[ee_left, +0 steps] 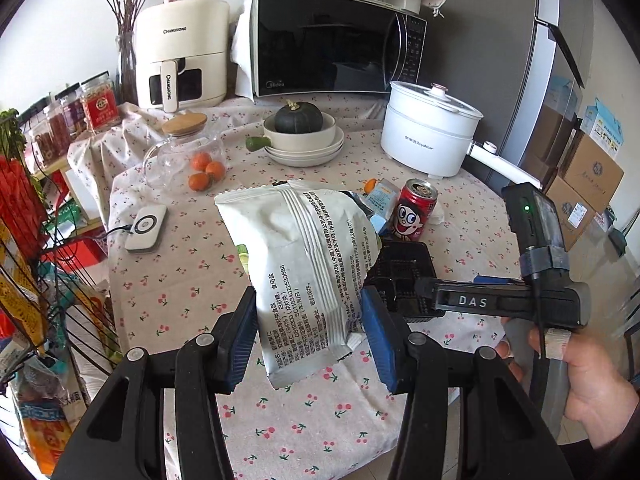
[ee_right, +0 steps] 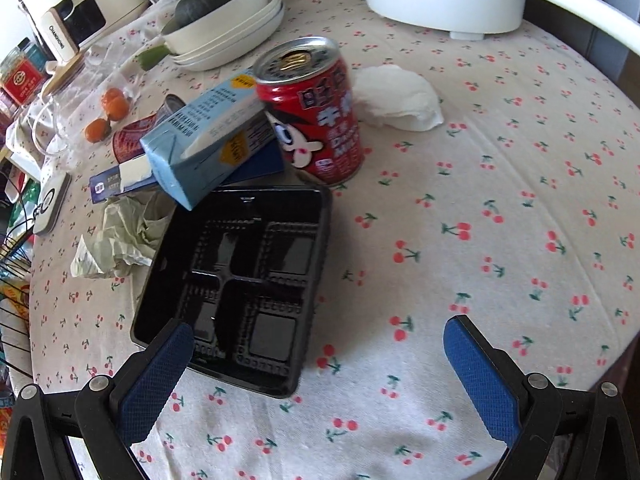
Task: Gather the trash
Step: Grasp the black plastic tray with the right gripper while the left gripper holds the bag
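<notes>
While the round table (ee_right: 500,184) under its cherry-print cloth takes up most of the room in front of me, the back edge is lined with big stuff: black microwave (ee_left: 332,44), cream air fryer (ee_left: 182,52), white electric pot (ee_left: 432,130) with a glass lid. In front of those: a stack of cream bowls (ee_left: 306,142) with a dark green squash (ee_left: 298,117) on top, and a glass jug (ee_left: 180,152) with a wooden lid beside three small oranges (ee_left: 206,170).

Trash is clustered mid-table. Black plastic tray (ee_right: 236,288), glossy, ribbed, four compartments, lies flat and empty. A blue carton (ee_right: 208,136) is tipped over, leaning against the red drink can (ee_right: 316,112), its low corner overhanging the tray's far rim. The can stands upright, top opened. Crumpled white tissue (ee_right: 396,98) just beside the can; crumpled greenish paper (ee_right: 120,240) touching the tray's left side.

Left gripper (ee_left: 310,344): blue pads clamped on a white snack bag (ee_left: 304,264), crinkly foil, black print, serrated seal, held off the cloth and blocking the view of the tray behind it.

Right gripper (ee_right: 320,360): fingers wide apart, nothing between them, hovering over the tray's near corner; left finger overlaps the tray, right finger over bare cloth.
</notes>
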### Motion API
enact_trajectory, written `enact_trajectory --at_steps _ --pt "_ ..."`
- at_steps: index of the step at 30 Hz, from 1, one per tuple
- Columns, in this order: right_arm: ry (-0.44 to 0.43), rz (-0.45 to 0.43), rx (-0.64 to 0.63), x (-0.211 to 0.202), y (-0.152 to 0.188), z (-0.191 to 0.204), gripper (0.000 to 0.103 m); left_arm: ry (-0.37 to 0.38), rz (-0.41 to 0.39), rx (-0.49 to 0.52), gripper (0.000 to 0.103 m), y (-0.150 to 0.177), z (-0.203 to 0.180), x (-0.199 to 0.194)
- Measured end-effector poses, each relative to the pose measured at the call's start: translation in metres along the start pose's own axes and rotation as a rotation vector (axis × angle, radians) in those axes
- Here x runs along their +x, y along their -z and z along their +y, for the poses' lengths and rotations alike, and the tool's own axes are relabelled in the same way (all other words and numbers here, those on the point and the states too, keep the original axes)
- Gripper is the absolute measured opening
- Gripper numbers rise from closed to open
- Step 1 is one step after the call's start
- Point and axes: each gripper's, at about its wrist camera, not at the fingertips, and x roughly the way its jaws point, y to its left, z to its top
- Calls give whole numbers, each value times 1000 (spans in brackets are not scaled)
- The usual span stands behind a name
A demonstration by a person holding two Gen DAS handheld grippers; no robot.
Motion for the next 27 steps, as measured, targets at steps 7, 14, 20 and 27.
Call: enact_trajectory --at_steps 7,14,20,27 --pt "-1 3 -32 25 -4 28 103 -3 -26 8 53 2 10 -10" --pt "48 14 -42 48 -5 37 89 0 -22 -4 53 1 18 -10" --pt "118 19 -117 52 0 41 60 -5 -3 -22 53 2 21 -5" --pt "169 -17 -190 20 6 42 59 -1 2 -34 53 0 20 -2"
